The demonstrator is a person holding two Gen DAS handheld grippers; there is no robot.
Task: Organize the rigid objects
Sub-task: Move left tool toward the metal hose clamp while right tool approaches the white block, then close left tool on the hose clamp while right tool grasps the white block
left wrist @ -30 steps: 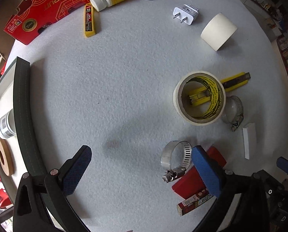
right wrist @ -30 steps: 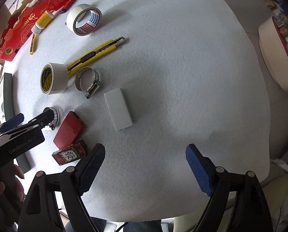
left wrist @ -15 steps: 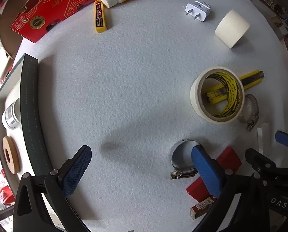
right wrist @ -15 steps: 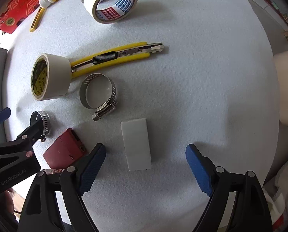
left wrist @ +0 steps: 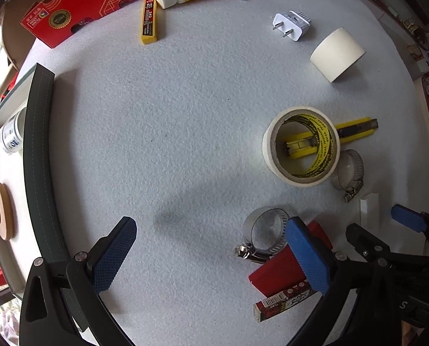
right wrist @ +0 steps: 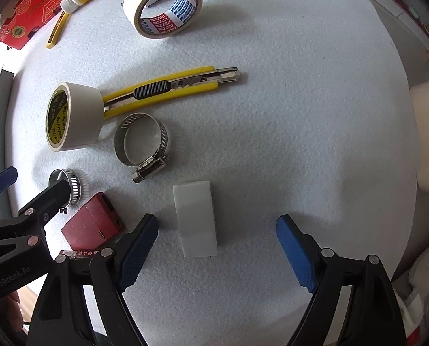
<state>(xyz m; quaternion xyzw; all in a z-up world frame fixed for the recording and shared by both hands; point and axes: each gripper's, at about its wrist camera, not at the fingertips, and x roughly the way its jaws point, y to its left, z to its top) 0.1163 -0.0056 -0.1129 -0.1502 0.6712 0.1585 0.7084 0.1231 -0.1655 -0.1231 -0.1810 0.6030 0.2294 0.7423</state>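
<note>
Now | white block [right wrist: 197, 219]: plain rectangular slab | lying flat | ungripped

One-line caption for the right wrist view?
Open right gripper hovering over a white block, beside hose clamps, tape rolls and a yellow utility knife.

A broad stretch of the table [left wrist: 168, 132] is lying bare through the middle. Crowding its right side are a tape roll [left wrist: 301, 145], knife [right wrist: 174, 88], two clamps [right wrist: 141, 144], red box [right wrist: 92, 225] and white block [right wrist: 197, 219].
</note>
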